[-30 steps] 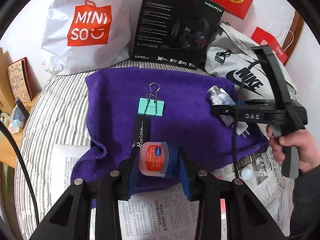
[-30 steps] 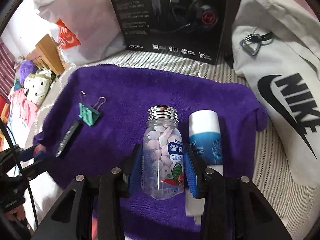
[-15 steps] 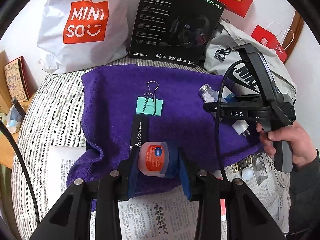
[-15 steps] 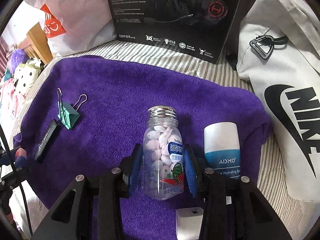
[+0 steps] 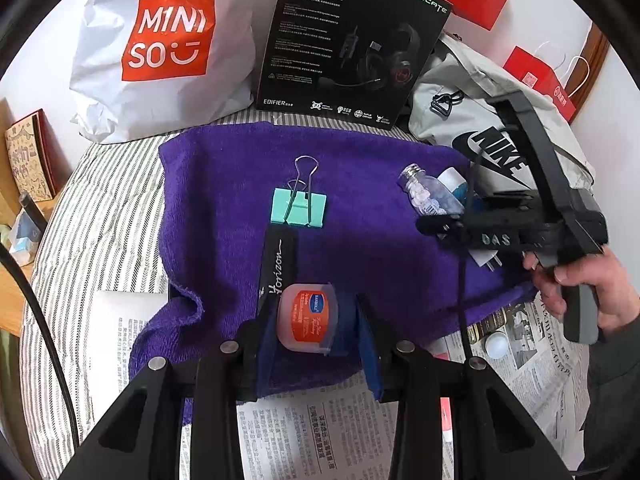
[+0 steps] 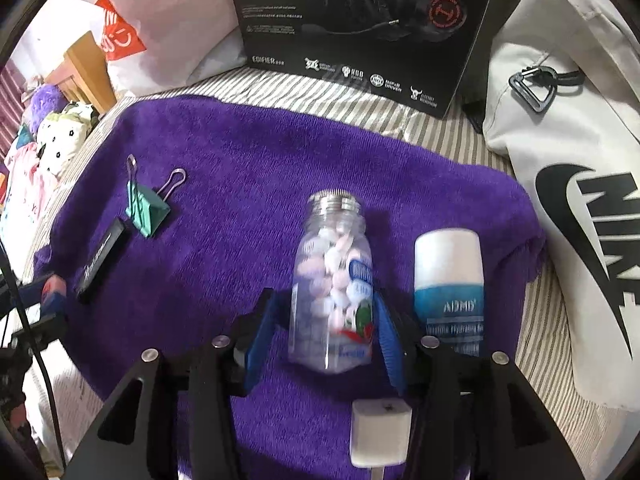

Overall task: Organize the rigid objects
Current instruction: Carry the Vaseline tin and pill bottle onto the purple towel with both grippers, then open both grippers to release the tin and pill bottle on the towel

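A purple towel (image 5: 224, 184) lies on the striped bed. My left gripper (image 5: 314, 312) is shut on a small jar with an orange label (image 5: 308, 322), held over the towel's near edge. My right gripper (image 6: 324, 304) points down at the towel's right side. Its jaws are opening, and the clear candy bottle with a metal cap (image 6: 332, 280) lies between them on the towel, with a gap at the left pad. Beside the bottle lie a white and blue tube (image 6: 448, 280) and a white plug (image 6: 380, 432). A teal binder clip (image 5: 299, 210) and a black bar (image 5: 278, 264) lie mid-towel.
A white Miniso bag (image 5: 160, 48), a black headset box (image 5: 352, 40) and a white Nike bag (image 6: 580, 200) line the far and right sides. Newspaper (image 5: 320, 432) covers the near part of the bed. A person's hand (image 5: 592, 292) grips the right gripper's handle.
The right jaws have spread off the candy bottle, which now sits loose and slightly tilted between them. The left gripper still holds the jar in the same place.
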A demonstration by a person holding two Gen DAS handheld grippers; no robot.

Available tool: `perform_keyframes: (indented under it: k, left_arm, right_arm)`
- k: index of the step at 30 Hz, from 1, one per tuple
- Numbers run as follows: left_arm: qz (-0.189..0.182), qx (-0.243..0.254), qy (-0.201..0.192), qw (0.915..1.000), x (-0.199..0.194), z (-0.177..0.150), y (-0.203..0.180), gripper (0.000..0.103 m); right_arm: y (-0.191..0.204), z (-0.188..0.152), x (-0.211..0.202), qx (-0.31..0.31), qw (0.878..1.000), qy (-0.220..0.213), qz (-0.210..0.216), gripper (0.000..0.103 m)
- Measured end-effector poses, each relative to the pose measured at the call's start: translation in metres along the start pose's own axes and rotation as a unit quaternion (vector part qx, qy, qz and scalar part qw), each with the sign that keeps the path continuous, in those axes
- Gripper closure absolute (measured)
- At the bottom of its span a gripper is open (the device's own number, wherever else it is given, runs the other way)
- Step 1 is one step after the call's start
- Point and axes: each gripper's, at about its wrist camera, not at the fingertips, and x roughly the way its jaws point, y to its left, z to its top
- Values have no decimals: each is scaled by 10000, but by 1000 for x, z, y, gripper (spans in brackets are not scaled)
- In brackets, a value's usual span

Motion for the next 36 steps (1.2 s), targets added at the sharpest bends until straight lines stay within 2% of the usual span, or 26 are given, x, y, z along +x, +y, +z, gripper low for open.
perform_keyframes:
  k: [5, 8, 14, 18, 21, 23, 32, 36]
  left_arm:
    - [-15, 5, -21, 10000, 5, 9, 0, 68]
    - [-25, 25, -2, 10000, 14, 16, -2, 68]
    - [39, 110, 81, 9999, 38, 27, -11, 68]
    - [131, 198, 167, 9996, 51, 35, -15, 68]
    - [221, 254, 233, 9992, 60, 37, -16, 68]
    - [273, 313, 251, 9988, 63, 39, -17, 68]
    - [736, 839, 278, 9934, 72, 34, -35, 68]
    - [835, 903, 253, 9921, 73, 28, -40, 67]
  right_arm:
    - [1, -13, -17, -11, 10000, -23, 51, 54]
    - [-2, -25, -37, 22, 9998, -201, 59, 54]
    - [-13, -60, -80, 247, 9976, -583, 278, 54]
    - [-20, -81, -94, 448, 9953, -683, 518, 54]
    - [-26, -99, -96, 618, 9911, -645, 986, 53]
    - [-33, -110, -94, 820, 9881, -632, 1136, 53]
    - [-45, -144, -89, 1265, 9851, -501, 1054, 53]
    - [-48, -149, -87, 1406, 9803, -506, 1293, 53]
